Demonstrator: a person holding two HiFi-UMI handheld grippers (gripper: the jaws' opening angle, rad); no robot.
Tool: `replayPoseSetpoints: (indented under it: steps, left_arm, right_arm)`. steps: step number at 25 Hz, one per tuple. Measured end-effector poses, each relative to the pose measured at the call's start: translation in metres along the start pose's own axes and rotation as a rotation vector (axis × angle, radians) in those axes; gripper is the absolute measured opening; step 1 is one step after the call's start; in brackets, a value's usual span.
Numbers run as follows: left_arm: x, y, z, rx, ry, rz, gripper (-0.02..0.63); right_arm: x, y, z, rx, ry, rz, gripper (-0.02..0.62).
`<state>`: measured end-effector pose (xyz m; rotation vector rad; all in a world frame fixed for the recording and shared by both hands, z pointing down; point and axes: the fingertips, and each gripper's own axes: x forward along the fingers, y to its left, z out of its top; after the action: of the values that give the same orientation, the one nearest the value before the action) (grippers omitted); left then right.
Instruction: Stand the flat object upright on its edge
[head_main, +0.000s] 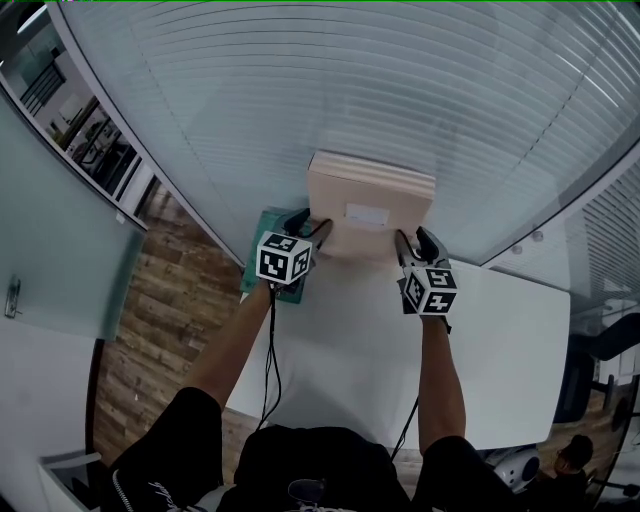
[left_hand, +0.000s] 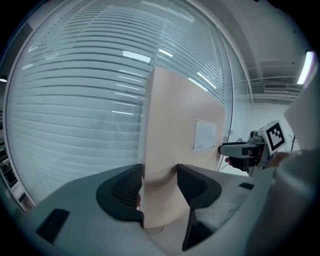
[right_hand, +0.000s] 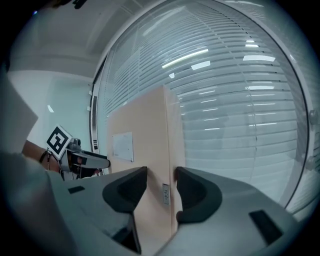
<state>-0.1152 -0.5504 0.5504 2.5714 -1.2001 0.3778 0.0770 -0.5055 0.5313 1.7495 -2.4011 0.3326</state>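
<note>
The flat beige box with a white label stands upright at the far side of the white table, its broad face toward me. My left gripper is shut on the box's left edge. In the left gripper view the box fills the gap between both pads of this gripper. My right gripper is shut on the box's right edge. In the right gripper view the box sits pinched in this gripper. The box's lower edge is at or just above the tabletop.
A glass wall with horizontal blinds rises directly behind the box. A teal flat item lies under the left gripper at the table's left edge. Wooden floor lies to the left, and an office chair stands at the right.
</note>
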Motion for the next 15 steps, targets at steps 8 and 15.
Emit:
replayPoseSetpoints:
  steps: [8,15]
  left_arm:
    - [0.021,0.001,-0.008,0.000,0.029,0.010,0.236]
    - [0.026,0.002,-0.015,-0.008,0.043,0.017,0.236]
  right_arm:
    - [0.009,-0.014,-0.012,0.018,0.024,-0.003,0.199]
    - [0.011,-0.016,-0.019,0.025,0.034,0.000,0.199]
